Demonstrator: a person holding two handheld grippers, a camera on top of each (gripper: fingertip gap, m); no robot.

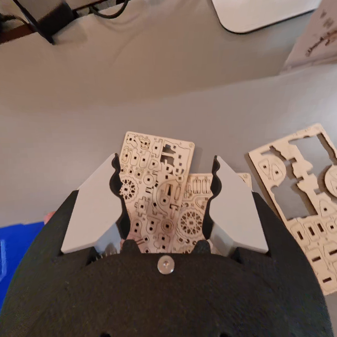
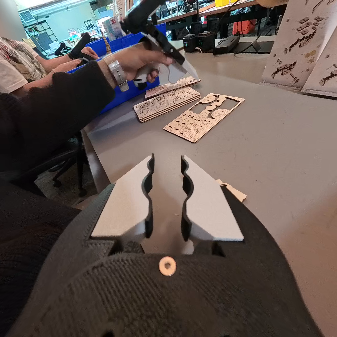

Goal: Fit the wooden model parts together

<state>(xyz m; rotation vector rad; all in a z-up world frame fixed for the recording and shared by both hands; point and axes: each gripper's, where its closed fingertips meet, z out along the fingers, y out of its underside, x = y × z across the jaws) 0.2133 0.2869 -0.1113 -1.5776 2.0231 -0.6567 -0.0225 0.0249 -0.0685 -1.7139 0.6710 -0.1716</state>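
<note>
A thin wooden sheet of laser-cut parts (image 1: 156, 182) lies skewed on top of a stack of similar sheets (image 1: 197, 209). My left gripper (image 1: 166, 156) is open, with its fingers either side of the top sheet and holding nothing. In the right wrist view the left gripper (image 2: 193, 76) points down at that sheet's (image 2: 173, 85) far end, above the stack (image 2: 167, 105). A sheet with parts punched out (image 1: 291, 200) (image 2: 204, 116) lies flat to the right. My right gripper (image 2: 167, 156) is open and empty, low over the grey table, well short of the sheets.
A small loose wooden piece (image 2: 235, 193) lies by my right finger. A blue bin (image 2: 127, 91) (image 1: 18, 255) stands left of the stack. Instruction pages (image 2: 300, 45) (image 1: 317, 36) stand at the right. A white object (image 1: 264, 14), chargers and cables lie at the back. Other people sit at the left. There is about 35 centimetres between the tips of the two grippers.
</note>
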